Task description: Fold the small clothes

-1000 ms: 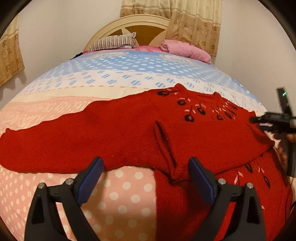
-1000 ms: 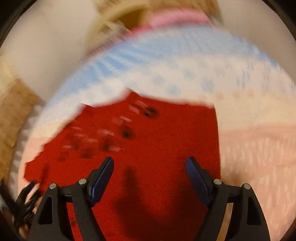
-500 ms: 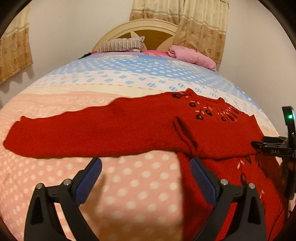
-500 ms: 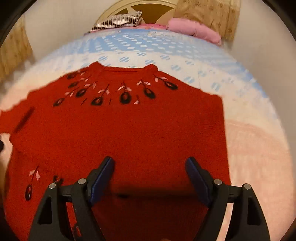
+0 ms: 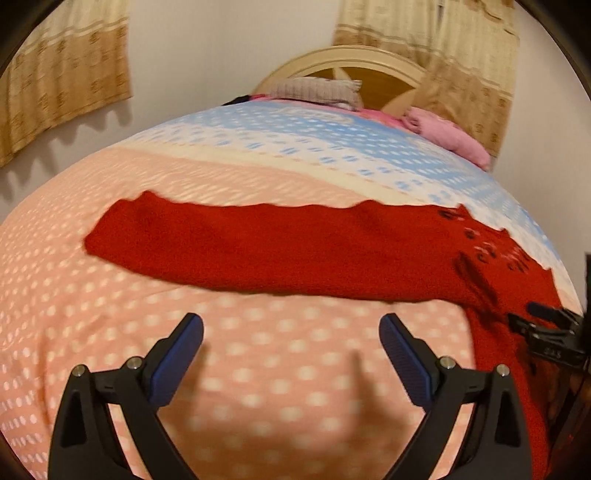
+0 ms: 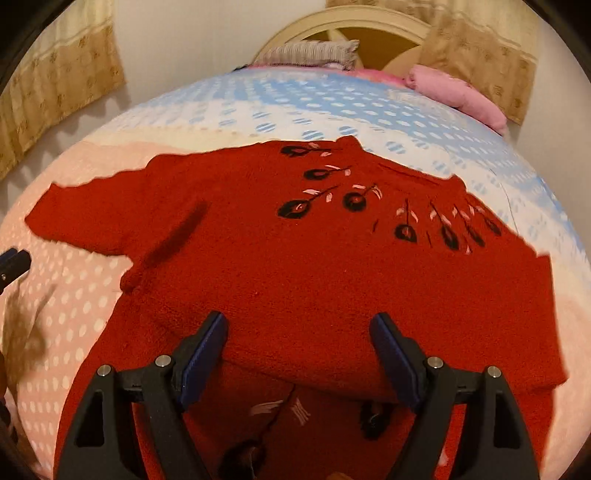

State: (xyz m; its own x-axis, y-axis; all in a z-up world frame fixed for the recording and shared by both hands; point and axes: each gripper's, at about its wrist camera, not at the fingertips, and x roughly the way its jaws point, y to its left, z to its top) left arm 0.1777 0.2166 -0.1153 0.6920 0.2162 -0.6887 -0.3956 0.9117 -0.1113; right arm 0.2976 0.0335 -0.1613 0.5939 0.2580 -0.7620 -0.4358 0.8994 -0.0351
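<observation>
Curtain: hangs on the wall at far left, tan with a patterned band.
Left gripper: jaws spread wide, nothing between them; it hangs over bare dotted bedspread, short of the sleeve.
Sleeve: stretched flat across the pink part of the bedspread, its cuff at the left end, its other end joined to the sweater body at right.
Sweater: red knit lying on the bed, its lower part folded up over itself, dark flower embroidery fanned below the neckline.
Right gripper: jaws apart and released, blue pads either side of the folded edge, gripping nothing.
Headboard: cream arch at the far end, striped pillow before it.
Pink bundle: beside the pillow, at the bed's far right corner.
</observation>
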